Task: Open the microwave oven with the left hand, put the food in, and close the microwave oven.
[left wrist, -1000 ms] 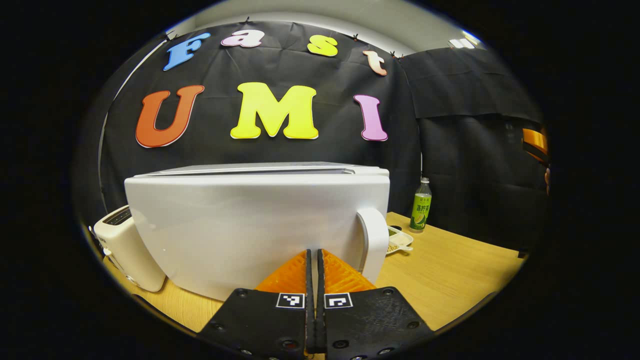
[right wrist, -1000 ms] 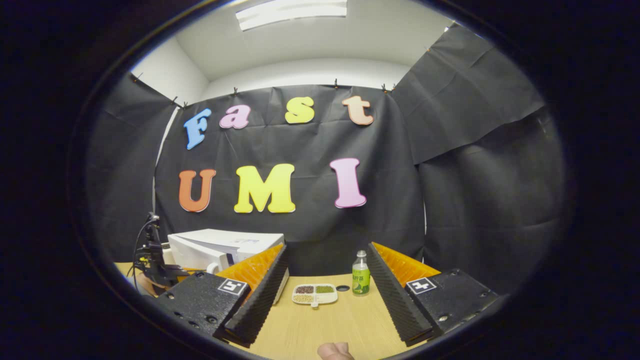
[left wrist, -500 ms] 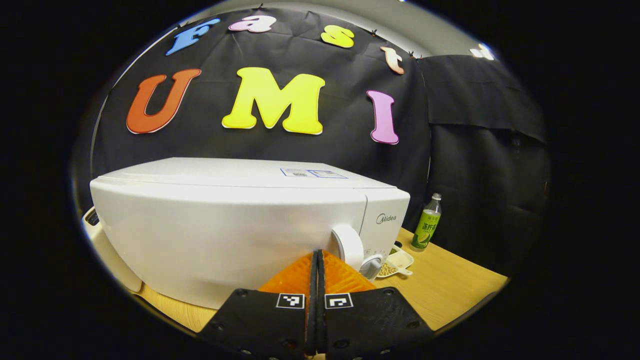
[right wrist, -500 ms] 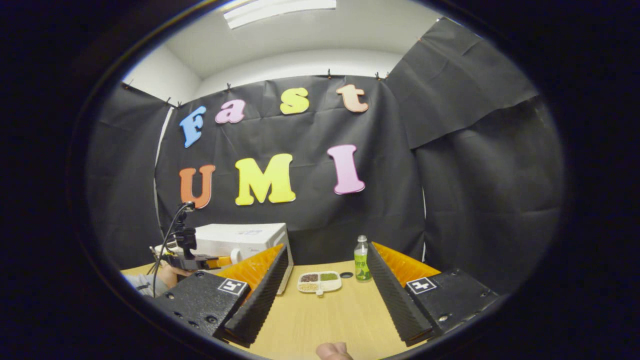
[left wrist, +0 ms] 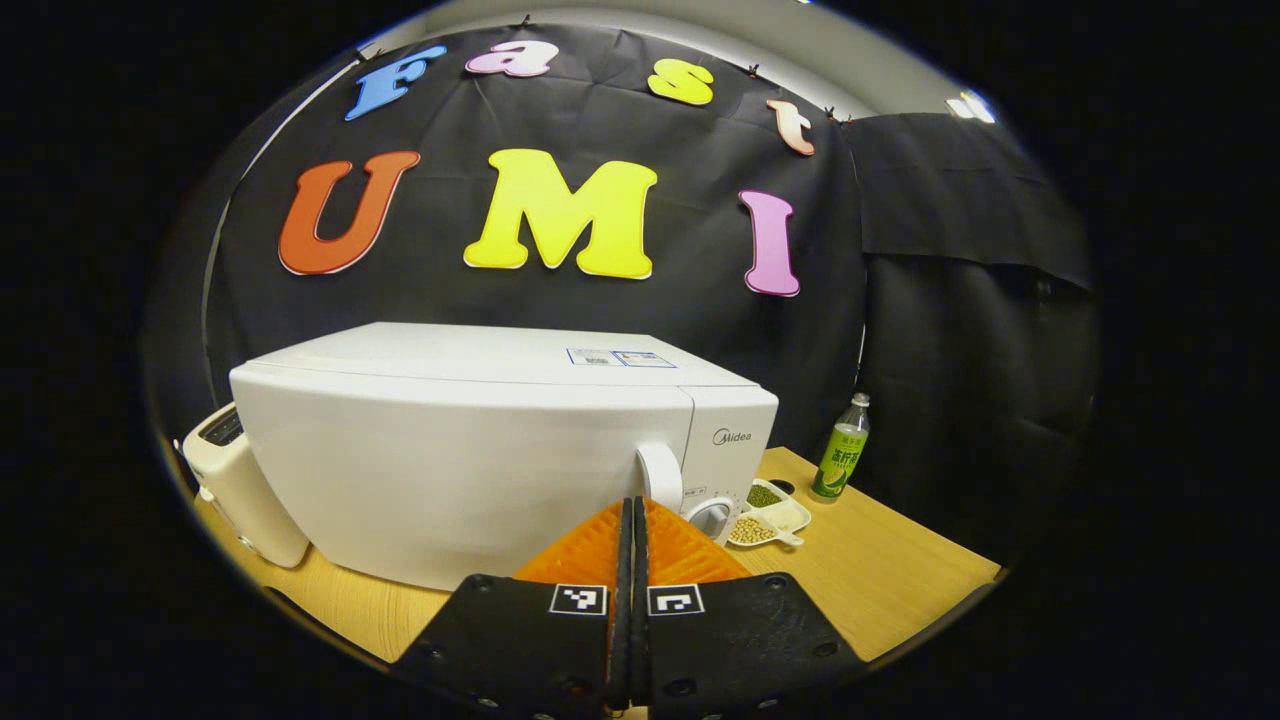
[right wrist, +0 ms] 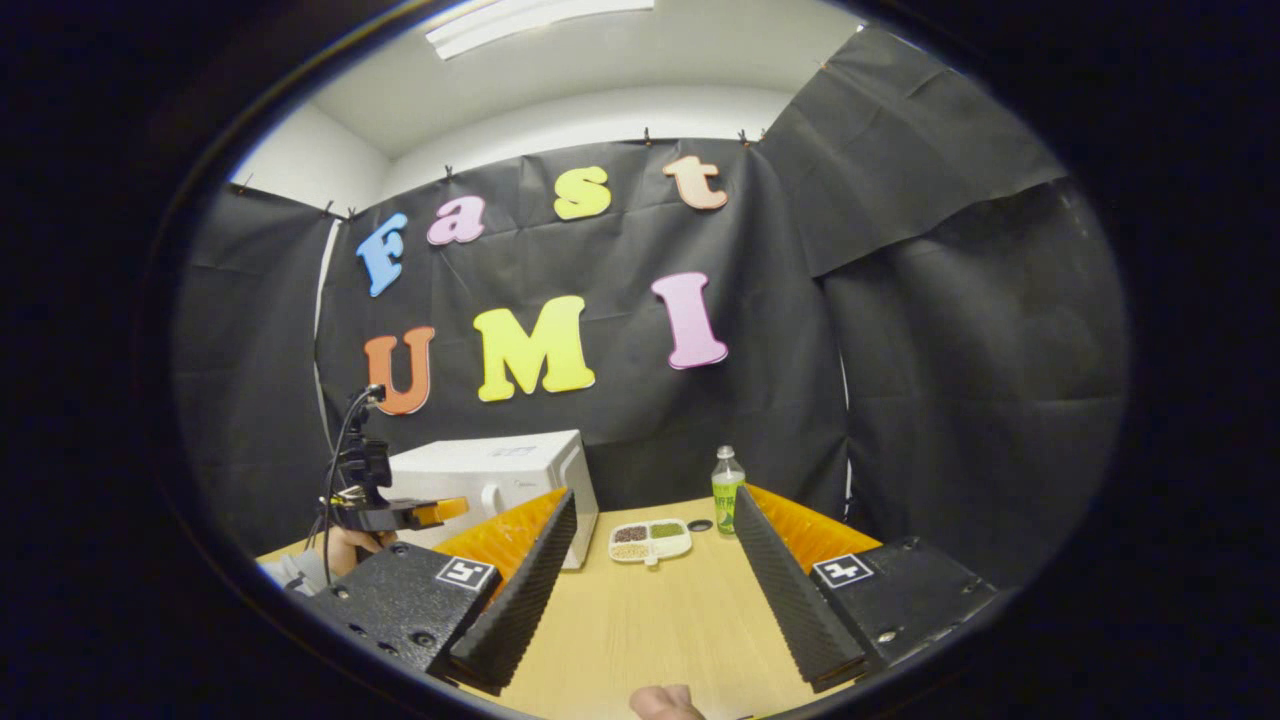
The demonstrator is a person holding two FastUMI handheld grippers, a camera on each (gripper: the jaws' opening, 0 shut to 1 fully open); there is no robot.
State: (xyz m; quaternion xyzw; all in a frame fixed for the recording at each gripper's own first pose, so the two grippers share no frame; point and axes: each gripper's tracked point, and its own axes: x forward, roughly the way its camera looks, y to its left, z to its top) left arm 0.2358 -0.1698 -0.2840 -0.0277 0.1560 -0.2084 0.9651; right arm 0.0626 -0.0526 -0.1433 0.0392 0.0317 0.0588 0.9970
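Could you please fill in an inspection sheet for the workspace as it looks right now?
Surface: wooden table, bare at the front.
Job's things: white microwave, door closed, handle at its right; divided food dish on the table beside it, not inside.
Clutter: green bottle right of the dish; toaster left of the microwave.
Grippers: left claw shut, empty, pointing at the handle; right claw open, empty.
Cables: a wire loops above the left claw.
Surroundings: black cloth wall, ceiling light.
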